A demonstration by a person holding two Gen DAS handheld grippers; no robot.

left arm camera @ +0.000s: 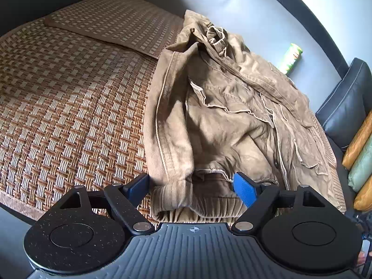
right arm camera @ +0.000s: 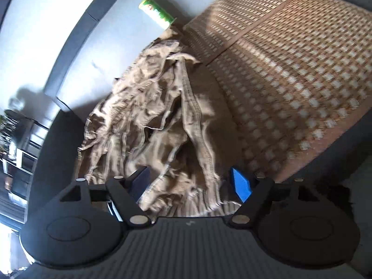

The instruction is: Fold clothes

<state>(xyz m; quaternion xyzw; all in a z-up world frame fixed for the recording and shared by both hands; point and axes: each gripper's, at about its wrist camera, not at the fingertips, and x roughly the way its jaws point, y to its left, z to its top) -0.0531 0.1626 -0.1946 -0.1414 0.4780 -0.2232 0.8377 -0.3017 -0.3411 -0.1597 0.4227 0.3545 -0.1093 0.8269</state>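
The tan jacket [left arm camera: 223, 107] lies rumpled on the woven bed mat [left arm camera: 69, 107], one sleeve crossed over its front; the left hand-held gripper [left arm camera: 194, 186] spreads wide astride the ribbed hem, seemingly to pinch it. The right hand-held gripper [right arm camera: 193, 183], jaws likewise apart, hovers over the hem, holding nothing.

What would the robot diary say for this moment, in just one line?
step: fold start | item: crumpled tan cotton jacket on woven mat | left tool: open at ribbed hem | right tool: open over jacket | green can: behind

left wrist: low, close, looks along the brown jacket [left arm camera: 220, 107] | right wrist: close, tilted, blurry | both see: jacket, woven mat [left arm camera: 69, 107], green can [left arm camera: 291, 58]
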